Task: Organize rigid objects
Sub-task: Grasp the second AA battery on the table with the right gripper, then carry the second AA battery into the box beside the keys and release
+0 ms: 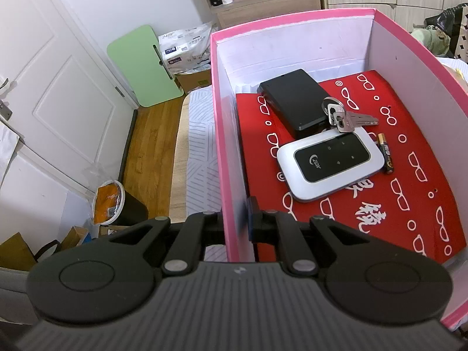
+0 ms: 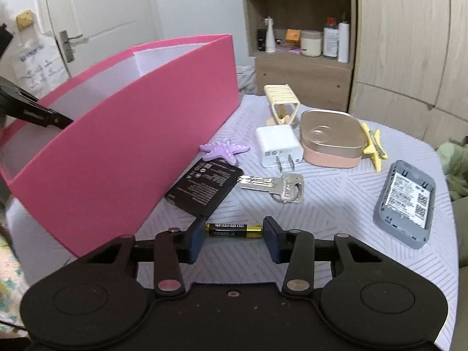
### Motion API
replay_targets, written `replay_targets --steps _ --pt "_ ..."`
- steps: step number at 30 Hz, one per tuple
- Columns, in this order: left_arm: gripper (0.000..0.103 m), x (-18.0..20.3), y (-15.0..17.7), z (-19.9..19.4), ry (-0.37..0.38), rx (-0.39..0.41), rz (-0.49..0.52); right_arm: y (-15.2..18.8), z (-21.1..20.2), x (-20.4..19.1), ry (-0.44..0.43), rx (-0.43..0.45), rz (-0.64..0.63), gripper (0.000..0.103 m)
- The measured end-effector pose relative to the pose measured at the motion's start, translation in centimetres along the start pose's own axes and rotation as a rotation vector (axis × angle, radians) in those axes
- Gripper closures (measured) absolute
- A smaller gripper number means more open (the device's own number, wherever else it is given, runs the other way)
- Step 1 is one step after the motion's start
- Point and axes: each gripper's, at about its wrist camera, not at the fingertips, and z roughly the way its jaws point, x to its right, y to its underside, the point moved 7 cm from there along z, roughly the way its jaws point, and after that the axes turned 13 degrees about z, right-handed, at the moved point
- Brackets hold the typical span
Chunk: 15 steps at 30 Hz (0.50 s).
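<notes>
A pink box (image 1: 292,46) stands on the table. In it, on a red printed sheet (image 1: 409,146), lie a black drive (image 1: 292,102), keys (image 1: 345,118), a white pocket router (image 1: 330,165) and a small battery (image 1: 385,153). My left gripper (image 1: 237,219) is shut on the box's near left wall. In the right wrist view the box (image 2: 131,146) stands to the left. A black-and-gold AA battery (image 2: 234,229) lies crosswise on the cloth, and my right gripper (image 2: 234,234) is shut on it, a pad against each end.
On the striped cloth lie a flat black battery (image 2: 204,188), keys (image 2: 275,187), a purple starfish (image 2: 223,149), a white charger (image 2: 278,144), a gold tin (image 2: 332,137), a yellow clip (image 2: 374,146), a grey router shell (image 2: 405,201) and a cream holder (image 2: 282,103).
</notes>
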Motion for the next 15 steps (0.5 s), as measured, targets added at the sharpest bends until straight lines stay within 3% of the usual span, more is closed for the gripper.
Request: replay_targets --steps 7,15 --pt "0.095 0.0 0.0 0.1 -0.007 0.004 0.004 -1.9 -2.0 -0.7 -0.04 0.048 -0.003 0.055" --pt "0.095 0.2 0.0 0.0 -0.014 0.005 0.011 -8.3 -6.7 -4.2 -0.186 0.158 -0.071 0.055"
